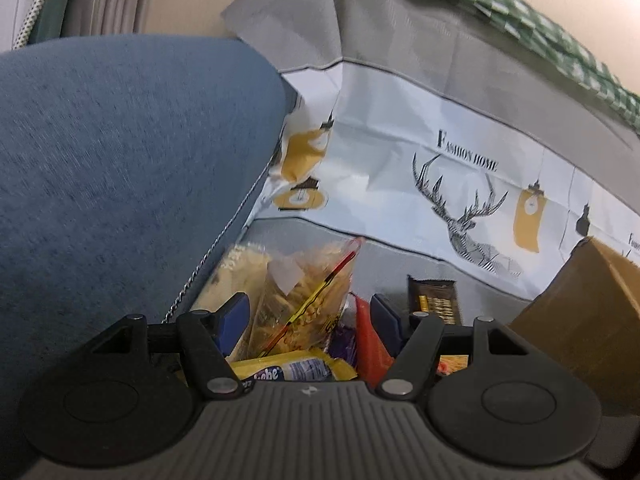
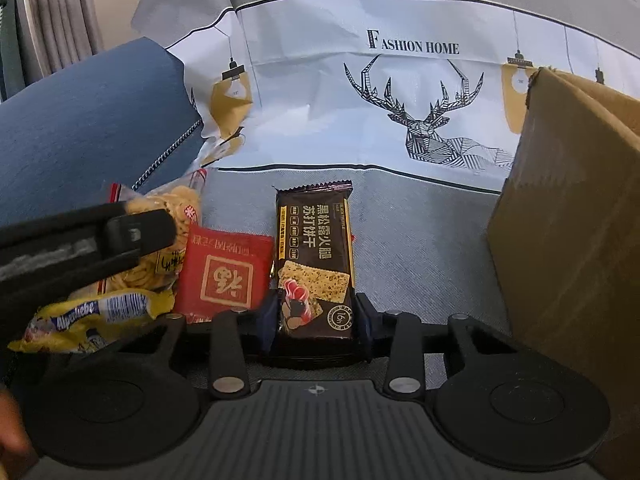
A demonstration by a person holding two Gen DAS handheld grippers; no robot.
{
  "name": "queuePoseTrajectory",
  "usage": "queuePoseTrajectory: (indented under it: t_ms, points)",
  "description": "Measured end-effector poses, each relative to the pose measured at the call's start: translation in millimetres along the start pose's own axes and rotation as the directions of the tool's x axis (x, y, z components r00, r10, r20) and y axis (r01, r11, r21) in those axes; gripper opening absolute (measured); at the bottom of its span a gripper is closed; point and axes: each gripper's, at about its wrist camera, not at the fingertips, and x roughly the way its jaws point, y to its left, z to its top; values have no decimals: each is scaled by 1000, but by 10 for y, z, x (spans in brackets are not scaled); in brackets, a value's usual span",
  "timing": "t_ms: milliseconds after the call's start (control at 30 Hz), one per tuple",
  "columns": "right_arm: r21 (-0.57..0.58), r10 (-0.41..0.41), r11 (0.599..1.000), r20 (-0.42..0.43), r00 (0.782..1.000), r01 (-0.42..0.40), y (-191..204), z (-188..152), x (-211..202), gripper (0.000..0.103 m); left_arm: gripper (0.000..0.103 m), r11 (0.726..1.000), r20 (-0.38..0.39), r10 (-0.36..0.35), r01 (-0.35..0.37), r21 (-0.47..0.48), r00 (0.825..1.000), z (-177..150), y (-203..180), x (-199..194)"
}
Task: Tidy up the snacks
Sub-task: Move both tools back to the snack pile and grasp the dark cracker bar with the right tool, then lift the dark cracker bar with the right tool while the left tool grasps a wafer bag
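Note:
A dark brown cracker packet (image 2: 315, 264) lies flat on the grey cloth. My right gripper (image 2: 316, 322) has its blue pads on both sides of the packet's near end, shut on it. To its left lie a red packet (image 2: 222, 272), a clear bag of yellow noodle snack (image 2: 168, 216) and a yellow Alpenliebe candy bag (image 2: 100, 312). My left gripper (image 1: 308, 322) is open above this pile, with the clear snack bag (image 1: 304, 292), the yellow candy bag (image 1: 296, 368) and the red packet (image 1: 370, 344) between its fingers. It shows from the side in the right wrist view (image 2: 80, 240).
A blue cushion (image 1: 120, 160) rises at the left, close to the snack pile. A brown cardboard box (image 2: 568, 216) stands at the right. A cloth printed with a deer and "Fashion Home" (image 2: 400, 92) covers the surface behind the snacks.

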Motion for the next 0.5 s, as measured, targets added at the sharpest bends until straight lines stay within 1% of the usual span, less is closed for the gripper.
queuePoseTrajectory:
  t_ms: [67,100,133,200,233,333,400,500]
  points:
    - [25,3,1000,-14,1000,-3,-19,-8,-29,41,68,1000,-11,12,-11,13,1000,-16,-6,32]
    - [37,7,999,-24,1000,-6,-31,-17,-51,41,58,1000,-15,17,-16,19,1000,-21,-4,41]
    - [42,7,999,-31,1000,-6,-35,-36,-78,41,46,999,-22,26,-25,29,999,-27,-3,50]
    - [44,10,999,-47,999,-8,-40,-75,-135,41,34,999,-31,30,-28,43,999,-41,14,46]
    - [39,10,999,-51,999,-8,-38,-99,-171,41,30,999,-32,25,-24,45,999,-46,22,32]
    - [40,9,999,-75,997,-6,-46,-200,-309,41,25,998,-30,1,1,62,1000,-69,32,-65]
    - [40,18,999,-90,996,-14,-40,-280,-427,41,24,997,-34,-14,17,75,999,-90,29,-153]
    - [6,32,999,-94,995,-32,8,-391,-639,41,23,994,-37,-40,43,96,999,-117,14,-346]
